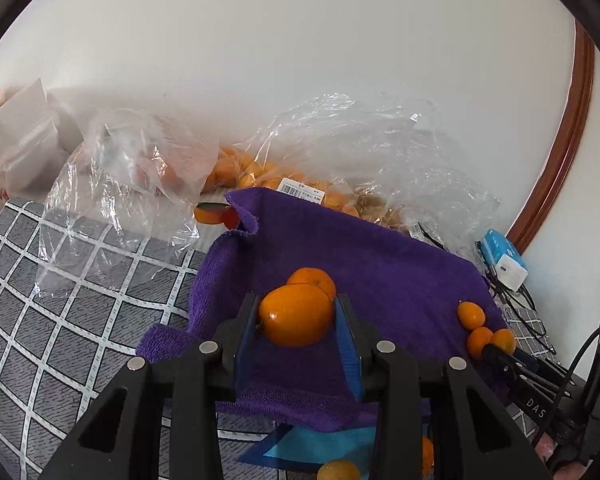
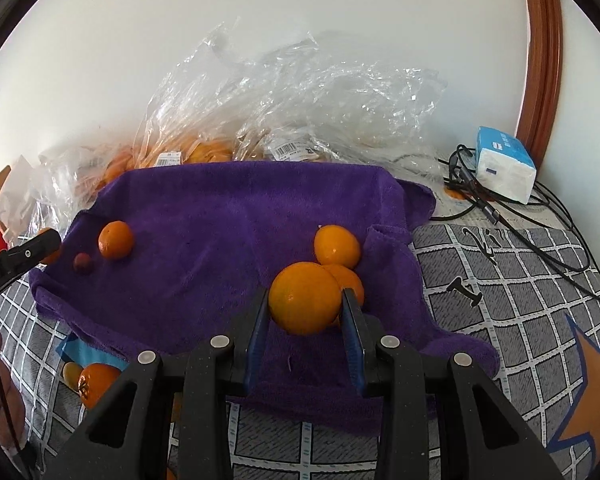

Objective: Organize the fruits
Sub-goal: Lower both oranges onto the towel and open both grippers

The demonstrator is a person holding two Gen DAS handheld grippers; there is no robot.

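A purple towel [image 1: 380,264] [image 2: 220,216] lies on the checked cloth. My left gripper [image 1: 296,316] is shut on an orange [image 1: 296,314] just above the towel, with another orange [image 1: 314,279] behind it. My right gripper [image 2: 305,304] is shut on an orange [image 2: 305,302] over the towel's right part. Two more oranges [image 2: 337,246] lie right behind it. One orange [image 2: 116,239] and a small dark red fruit [image 2: 83,263] lie at the towel's left. In the left wrist view three small oranges [image 1: 471,314] sit at the towel's right, by the right gripper's tip.
Clear plastic bags with more oranges [image 1: 260,172] [image 2: 188,152] lie along the wall behind the towel. A tissue pack [image 2: 504,168] and black cables [image 2: 540,216] sit at the right. Loose oranges [image 2: 96,384] and blue paper [image 1: 316,444] lie at the near edge. A persimmon [image 1: 216,214] lies behind the towel.
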